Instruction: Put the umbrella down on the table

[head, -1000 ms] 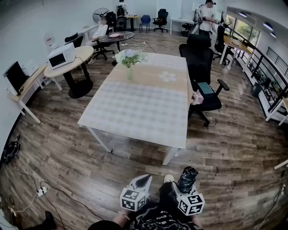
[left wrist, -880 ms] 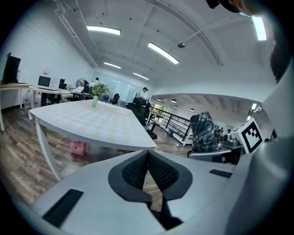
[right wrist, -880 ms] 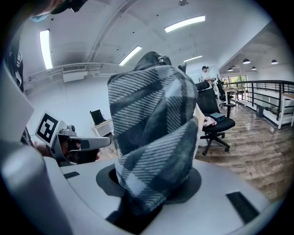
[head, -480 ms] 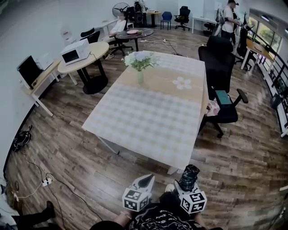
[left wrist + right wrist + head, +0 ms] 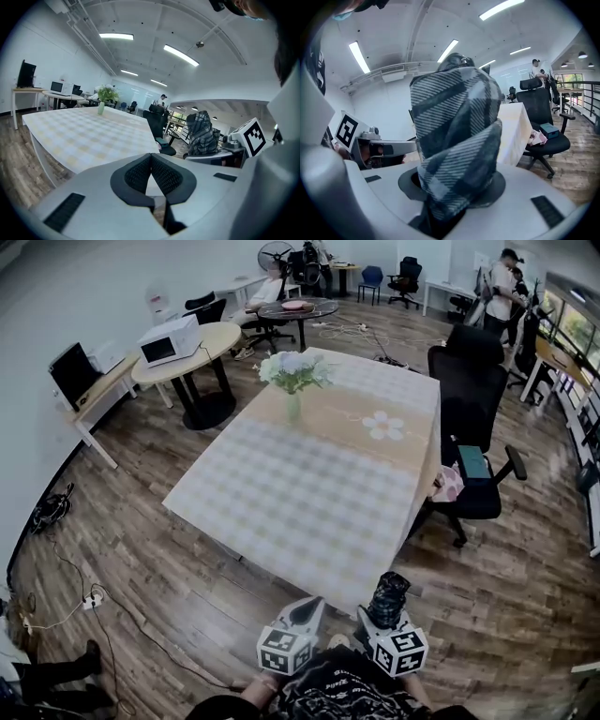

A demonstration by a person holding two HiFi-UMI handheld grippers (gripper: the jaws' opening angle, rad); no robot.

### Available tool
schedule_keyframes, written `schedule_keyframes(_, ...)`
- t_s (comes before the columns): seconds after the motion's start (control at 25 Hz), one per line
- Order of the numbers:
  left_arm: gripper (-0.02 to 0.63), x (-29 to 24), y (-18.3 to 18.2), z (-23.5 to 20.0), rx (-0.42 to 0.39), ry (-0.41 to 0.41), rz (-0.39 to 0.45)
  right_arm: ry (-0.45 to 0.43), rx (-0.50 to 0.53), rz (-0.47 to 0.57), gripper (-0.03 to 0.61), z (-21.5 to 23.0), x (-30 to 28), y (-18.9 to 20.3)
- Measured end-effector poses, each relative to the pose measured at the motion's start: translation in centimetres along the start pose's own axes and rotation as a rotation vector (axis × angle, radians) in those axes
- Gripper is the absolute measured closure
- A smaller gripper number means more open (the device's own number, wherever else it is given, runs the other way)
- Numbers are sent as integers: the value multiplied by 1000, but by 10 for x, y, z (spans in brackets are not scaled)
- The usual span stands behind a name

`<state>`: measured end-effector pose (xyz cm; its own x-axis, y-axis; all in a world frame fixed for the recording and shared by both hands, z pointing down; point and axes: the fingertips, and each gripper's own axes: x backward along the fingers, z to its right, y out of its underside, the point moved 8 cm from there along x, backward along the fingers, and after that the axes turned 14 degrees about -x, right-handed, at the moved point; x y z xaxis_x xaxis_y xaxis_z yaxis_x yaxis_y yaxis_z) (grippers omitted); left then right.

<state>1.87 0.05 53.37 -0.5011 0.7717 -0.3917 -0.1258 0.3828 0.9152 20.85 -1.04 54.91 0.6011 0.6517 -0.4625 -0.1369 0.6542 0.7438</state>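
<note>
A folded plaid umbrella (image 5: 388,596) stands upright in my right gripper (image 5: 384,617), at the bottom of the head view. In the right gripper view the jaws are shut on the umbrella (image 5: 454,140), which fills the middle and hides the pads. My left gripper (image 5: 307,607) sits just left of it, shut and holding nothing; its dark pads (image 5: 161,176) touch. The left gripper view shows the umbrella (image 5: 202,133) off to the right. The table (image 5: 300,493), with a checked cloth, lies just ahead of both grippers; its near corner is closest.
A vase of flowers (image 5: 293,381) stands at the table's far side. A black office chair (image 5: 469,409) is at the table's right edge. A round table with a microwave (image 5: 171,340) is at the far left. Cables and a power strip (image 5: 89,601) lie on the floor at left.
The table has come closer and now sits lower in the head view, as both grippers moved toward it. The umbrella stays in the right gripper and the left stays shut.
</note>
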Motion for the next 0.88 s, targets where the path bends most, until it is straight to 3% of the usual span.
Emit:
schedule_keyframes(0.52,595,-18,-11,-14,18,-58,-7,-23,16,-31,411,13,-23,-40)
schedule_keyframes(0.88,594,-31,-26,-57,41,-67,23,67,53,-67,411,11,-65,-85)
